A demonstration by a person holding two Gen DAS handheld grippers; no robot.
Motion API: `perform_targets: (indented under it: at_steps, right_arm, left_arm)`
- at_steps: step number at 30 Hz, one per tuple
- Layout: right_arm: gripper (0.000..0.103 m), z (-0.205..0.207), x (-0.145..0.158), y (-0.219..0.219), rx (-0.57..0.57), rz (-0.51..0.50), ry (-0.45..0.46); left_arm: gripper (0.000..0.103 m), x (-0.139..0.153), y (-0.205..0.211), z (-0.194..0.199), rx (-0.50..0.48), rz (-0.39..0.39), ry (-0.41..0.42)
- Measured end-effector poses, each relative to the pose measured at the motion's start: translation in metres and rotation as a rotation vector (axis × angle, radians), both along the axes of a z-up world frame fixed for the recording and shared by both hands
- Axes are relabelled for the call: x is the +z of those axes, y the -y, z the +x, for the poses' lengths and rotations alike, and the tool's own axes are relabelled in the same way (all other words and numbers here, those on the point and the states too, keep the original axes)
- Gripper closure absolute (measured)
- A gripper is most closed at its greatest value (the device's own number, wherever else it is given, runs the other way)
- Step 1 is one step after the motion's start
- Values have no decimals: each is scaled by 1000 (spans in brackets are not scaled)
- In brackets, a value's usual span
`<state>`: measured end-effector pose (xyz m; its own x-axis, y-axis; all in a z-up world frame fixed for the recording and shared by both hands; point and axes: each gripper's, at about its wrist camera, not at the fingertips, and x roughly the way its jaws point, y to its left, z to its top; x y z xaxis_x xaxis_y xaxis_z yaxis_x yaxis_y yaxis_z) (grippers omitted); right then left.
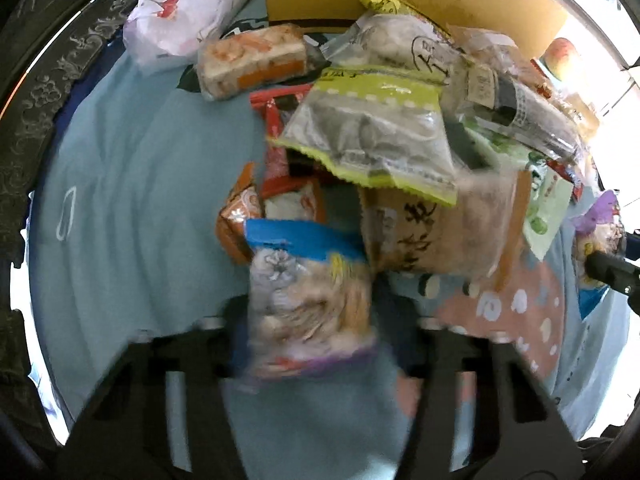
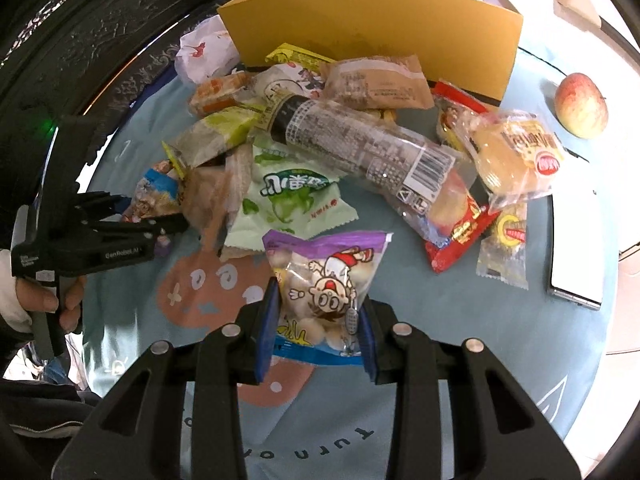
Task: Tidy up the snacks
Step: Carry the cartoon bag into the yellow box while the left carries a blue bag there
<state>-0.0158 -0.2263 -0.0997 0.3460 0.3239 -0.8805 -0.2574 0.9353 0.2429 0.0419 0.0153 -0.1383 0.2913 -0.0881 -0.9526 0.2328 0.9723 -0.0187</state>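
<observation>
Right wrist view: right gripper point(image 2: 318, 332) clamps cartoon-boy snack bag point(image 2: 326, 280), frame centre. Left gripper point(image 1: 316, 320) grasps blue-topped packet point(image 1: 308, 292). Risk: slippery film slipping out.

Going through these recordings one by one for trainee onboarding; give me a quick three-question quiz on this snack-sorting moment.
1. True or false: the right gripper has a snack bag with a purple top and a cartoon boy between its fingers.
2. Multiple choice: what stands behind the snack pile? A) a yellow cardboard box B) a metal pot C) a wire basket
3. Short answer: which fruit lies apart from the pile, to the right in the right wrist view?

Key
1. True; the blue pads sit on both sides of the bag.
2. A
3. An apple, on the light blue tablecloth.
</observation>
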Motion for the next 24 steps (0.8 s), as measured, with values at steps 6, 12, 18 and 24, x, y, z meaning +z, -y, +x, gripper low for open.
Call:
perform_targets:
  at_steps: [6,12,18,24]
  right_arm:
    - [68,3,15,-1,25,25,29]
    - [68,5,35,7,19,59,65]
    - [68,8,50,14,9,85,92]
    - [67,17,75,20,4,91,153]
  left_arm:
    - [86,28,-10,-12,25,-47,20]
    - [86,66,-20,-16,38,-96,88]
    - [86,99,-8,-19,40,-144,133]
    - [86,135,10,5,3,-190,193]
